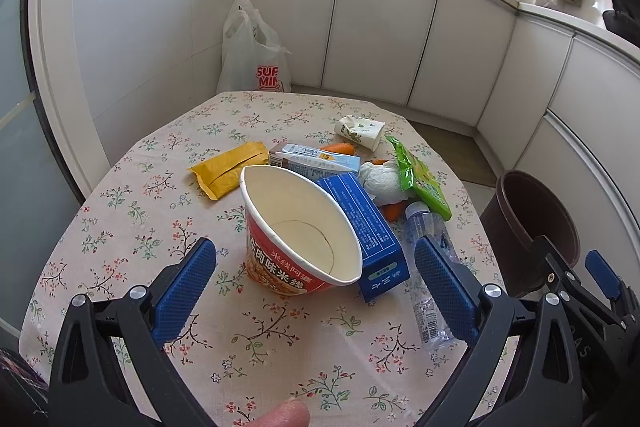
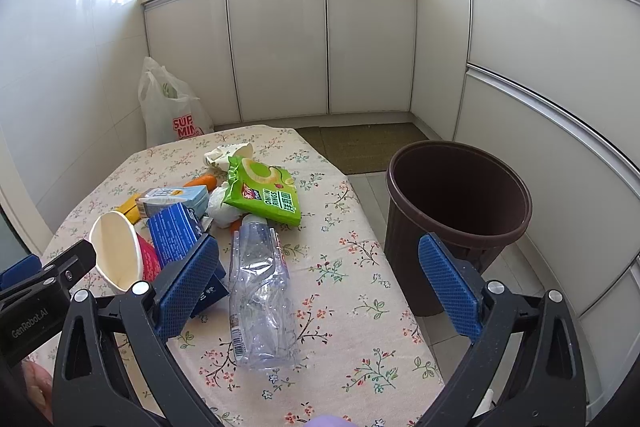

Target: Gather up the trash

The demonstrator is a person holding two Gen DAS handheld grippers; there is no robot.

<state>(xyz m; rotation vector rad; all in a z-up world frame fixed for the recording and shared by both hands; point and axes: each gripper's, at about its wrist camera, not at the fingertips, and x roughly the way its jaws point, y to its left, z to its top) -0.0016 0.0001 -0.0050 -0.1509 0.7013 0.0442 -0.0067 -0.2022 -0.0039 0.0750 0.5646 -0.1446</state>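
Trash lies on the floral-cloth table [image 1: 132, 227]. A red noodle cup [image 1: 300, 231] lies on its side, squashed, between the fingers of my open left gripper [image 1: 316, 287]. Beside it are a blue box [image 1: 364, 223], a milk carton [image 1: 312, 159], a yellow packet [image 1: 230, 169], a white wad [image 1: 380, 179], a green snack bag [image 1: 420, 179], a crushed paper cup [image 1: 360, 131] and carrot pieces [image 1: 338, 148]. A crushed clear bottle [image 2: 260, 287] lies just ahead of my open, empty right gripper [image 2: 320, 287]. A brown bin [image 2: 456, 215] stands on the floor right of the table.
A white plastic bag [image 1: 252, 55] stands on the floor beyond the table's far left corner. White cabinets [image 2: 280, 47] run along the back and right. A mat [image 2: 368, 147] lies on the floor behind the bin.
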